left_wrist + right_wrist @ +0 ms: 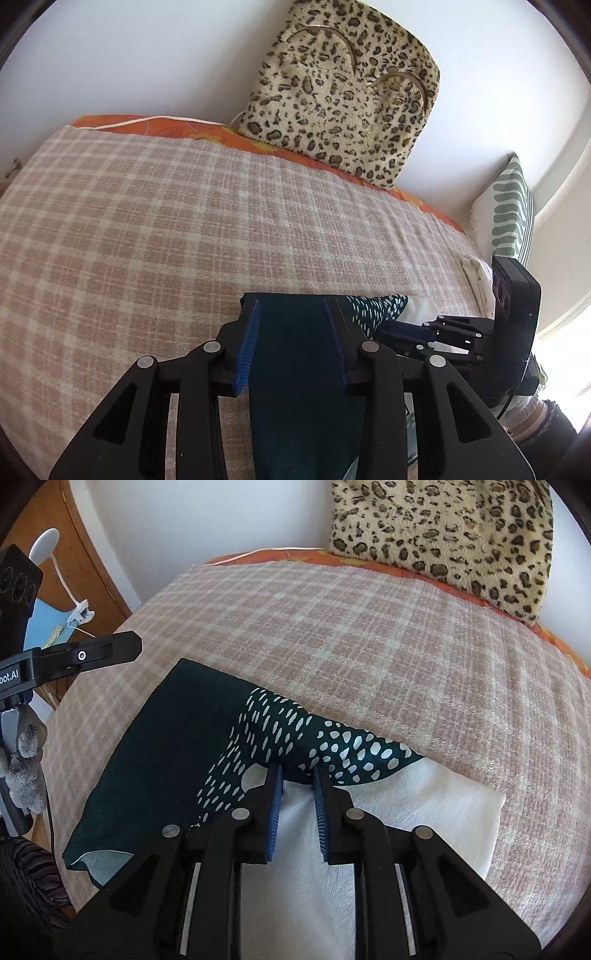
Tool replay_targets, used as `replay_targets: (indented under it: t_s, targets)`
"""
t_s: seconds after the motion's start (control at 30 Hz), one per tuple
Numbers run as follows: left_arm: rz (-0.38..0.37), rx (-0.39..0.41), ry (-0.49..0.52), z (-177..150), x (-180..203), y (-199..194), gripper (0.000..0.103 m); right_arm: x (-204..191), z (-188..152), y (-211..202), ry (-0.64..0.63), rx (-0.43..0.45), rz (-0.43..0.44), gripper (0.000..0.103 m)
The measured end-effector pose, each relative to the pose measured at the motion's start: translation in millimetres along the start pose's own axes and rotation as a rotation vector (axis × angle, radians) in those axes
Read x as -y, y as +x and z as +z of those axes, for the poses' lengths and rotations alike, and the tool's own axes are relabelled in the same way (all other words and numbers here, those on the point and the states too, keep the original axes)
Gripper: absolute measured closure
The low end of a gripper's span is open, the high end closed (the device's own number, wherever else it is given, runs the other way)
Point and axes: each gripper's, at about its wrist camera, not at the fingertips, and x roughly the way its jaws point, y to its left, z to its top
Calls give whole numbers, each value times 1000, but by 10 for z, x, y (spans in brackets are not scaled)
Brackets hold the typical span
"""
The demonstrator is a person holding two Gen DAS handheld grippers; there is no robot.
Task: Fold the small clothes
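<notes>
Best done by keeping both corners level and laying the dark green cloth (155,746) flat on the checked blanket (369,646) of the bed, smoothing toward the far edge before letting go, with care not to drag the white cloth (424,812) lying under its right part. Left gripper (291,314) part open over the plain green end, pads not visibly pressing; right gripper (297,775) narrowly open at the white-spotted edge, grip impossible to confirm. Thin, limp fabric, half plain and half spotted, near left corner turned up showing a pale underside.
</notes>
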Motion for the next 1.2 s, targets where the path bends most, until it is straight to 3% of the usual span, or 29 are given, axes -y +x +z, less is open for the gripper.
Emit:
replay_targets:
  t_s: [0.17, 0.23, 0.3, 0.37, 0.43, 0.6, 0.77, 0.9, 1.03, 1.2]
  targets:
    - [-15, -39, -30, -105, -132, 33, 69, 347, -80, -393, 155, 66, 94, 87]
    - [-32, -50, -43, -114, -164, 54, 69, 555, -193, -601, 244, 101, 127, 81]
    - [-49, -57, -69, -107, -209, 81, 62, 702, -333, -754, 303, 108, 145, 80]
    - [-56, -65, -89, -89, -245, 130, 59, 796, -500, -864, 336, 107, 131, 72]
    - [-70, -79, -108, -85, -273, 186, 59, 892, -713, -926, 381, 97, 110, 53]
    - [-97, -104, -172, -80, -363, 310, 58, 1103, -1186, -993, 451, 46, 106, 52]
    - [-103, -108, -196, -68, -413, 387, 58, 1311, -1540, -998, 564, 43, 256, 52]
    - [-124, -110, -213, -75, -449, 450, 58, 1310, -1710, -908, 595, 34, 319, 52]
    - [-160, -99, -229, -40, -481, 488, 56, 1277, -1837, -823, 631, 48, 476, 53]
    - [-228, -83, -275, 0, -559, 549, 54, 1189, -1831, -774, 622, 80, 514, 53]
